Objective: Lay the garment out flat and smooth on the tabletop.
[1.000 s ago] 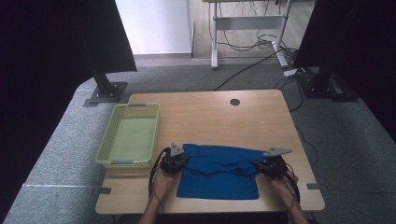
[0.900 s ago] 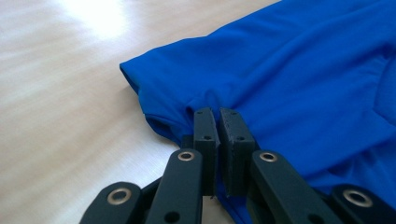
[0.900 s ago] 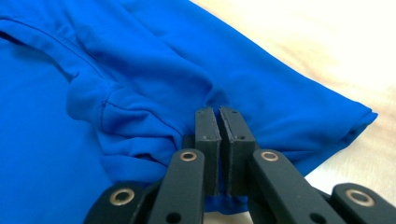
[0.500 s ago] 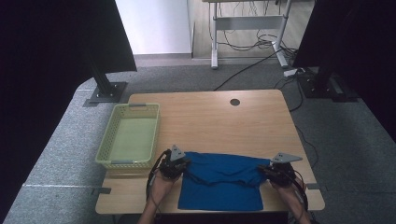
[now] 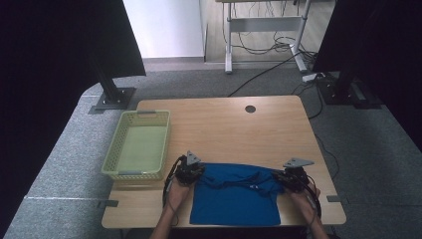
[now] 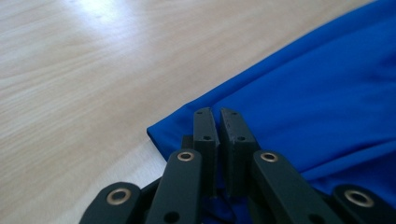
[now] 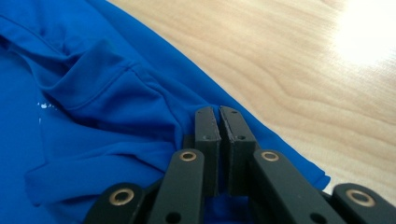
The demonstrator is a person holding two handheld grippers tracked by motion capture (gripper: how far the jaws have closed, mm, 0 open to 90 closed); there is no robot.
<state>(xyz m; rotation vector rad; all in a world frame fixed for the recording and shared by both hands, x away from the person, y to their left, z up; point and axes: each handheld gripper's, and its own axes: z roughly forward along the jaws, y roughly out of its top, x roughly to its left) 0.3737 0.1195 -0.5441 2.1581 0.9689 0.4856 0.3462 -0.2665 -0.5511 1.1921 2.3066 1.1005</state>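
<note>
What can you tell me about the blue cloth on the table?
The blue cloth looks thin, smooth and a bit shiny. It lies mostly flat at the near edge of the wooden table, wrinkled along its far edge. The left tongs and right tongs are shut on its two far corners.

Basket: a pale green plastic basket (image 5: 138,144) sits on the left part of the table, open side up.
Table: light wood top (image 5: 234,132) with a round dark hole (image 5: 250,108) near its far edge.
Floor: grey carpet (image 5: 368,144), with black cables (image 5: 271,74) trailing behind the table.
Stands: dark base plates (image 5: 113,98) at the far left and far right.
Far desk: white legs (image 5: 229,35) at the back.
</note>
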